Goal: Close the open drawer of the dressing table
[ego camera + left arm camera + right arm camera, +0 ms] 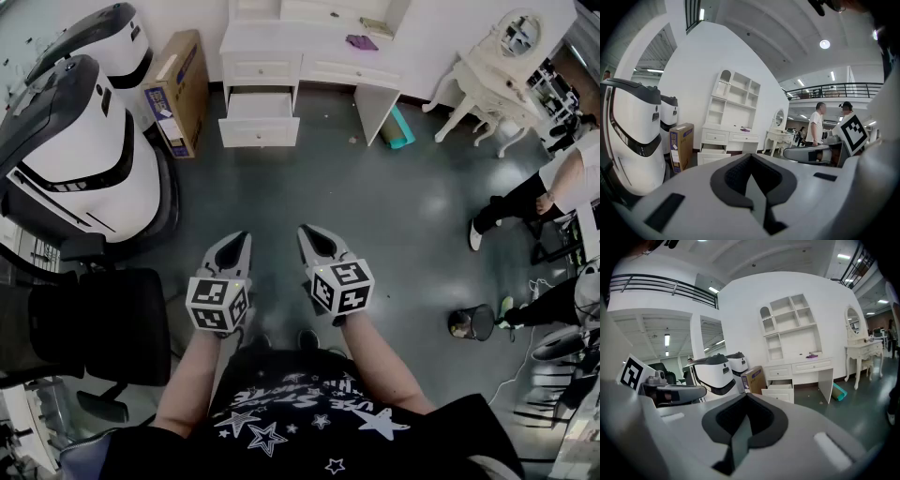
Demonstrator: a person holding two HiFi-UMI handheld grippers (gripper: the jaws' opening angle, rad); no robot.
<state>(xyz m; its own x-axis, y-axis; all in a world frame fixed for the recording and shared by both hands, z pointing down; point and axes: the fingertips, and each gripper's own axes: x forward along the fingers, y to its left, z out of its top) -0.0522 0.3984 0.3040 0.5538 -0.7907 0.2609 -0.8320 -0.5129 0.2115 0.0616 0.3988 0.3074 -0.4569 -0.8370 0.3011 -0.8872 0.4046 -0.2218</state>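
The open drawer (260, 117) juts from the left side of the white dressing bench (281, 39), upper middle of the head view. A cardboard box (178, 89) stands just left of it, and a teal roll (401, 127) lies by the bench's right leg. Only dark floor (375, 216) lies between the drawer and the two tools low in the frame. The left tool (236, 251) and the right tool (313, 242) are each pressed together on nothing.

Dressing table (281, 39): white painted wood, satin sheen. Floor (375, 197) dark, glossy (lamp glare). My left gripper (242, 246) matt plastic.
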